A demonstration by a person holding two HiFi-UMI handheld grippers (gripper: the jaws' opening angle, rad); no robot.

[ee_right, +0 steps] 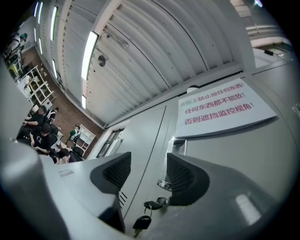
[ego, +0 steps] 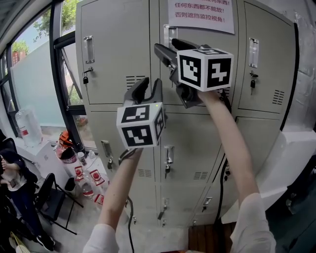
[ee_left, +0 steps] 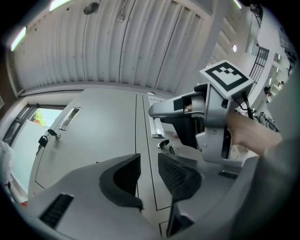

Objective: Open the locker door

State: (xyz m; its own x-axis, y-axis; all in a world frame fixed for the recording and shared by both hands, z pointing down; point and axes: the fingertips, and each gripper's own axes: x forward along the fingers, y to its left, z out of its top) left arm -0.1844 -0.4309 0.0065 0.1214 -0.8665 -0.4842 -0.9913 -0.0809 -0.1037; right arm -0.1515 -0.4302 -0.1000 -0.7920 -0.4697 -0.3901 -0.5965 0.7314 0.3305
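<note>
Grey steel locker door (ego: pixel 217 40), upper middle of the bank, sits shut and flush with a key (ee_right: pixel 152 205) in its lock, so I judge that opening has not begun. The right hand-held gripper (ego: pixel 163 53) hovers near the handle (ego: pixel 169 34), jaws wide and empty, while the left hand-held gripper (ego: pixel 149 85), lower down, is partly open and empty. The red-lettered notice (ego: pixel 200 15) reads "任何东西都不能放!否则遮挡监控视角!"

You've got both up: left forearm (ego: pixel 122 190) lifts your left gripper (ego: pixel 148 85), jaws partly apart, empty; right forearm (ego: pixel 232 143) holds your right gripper (ego: pixel 165 48) higher, jaws wide, empty.
</note>
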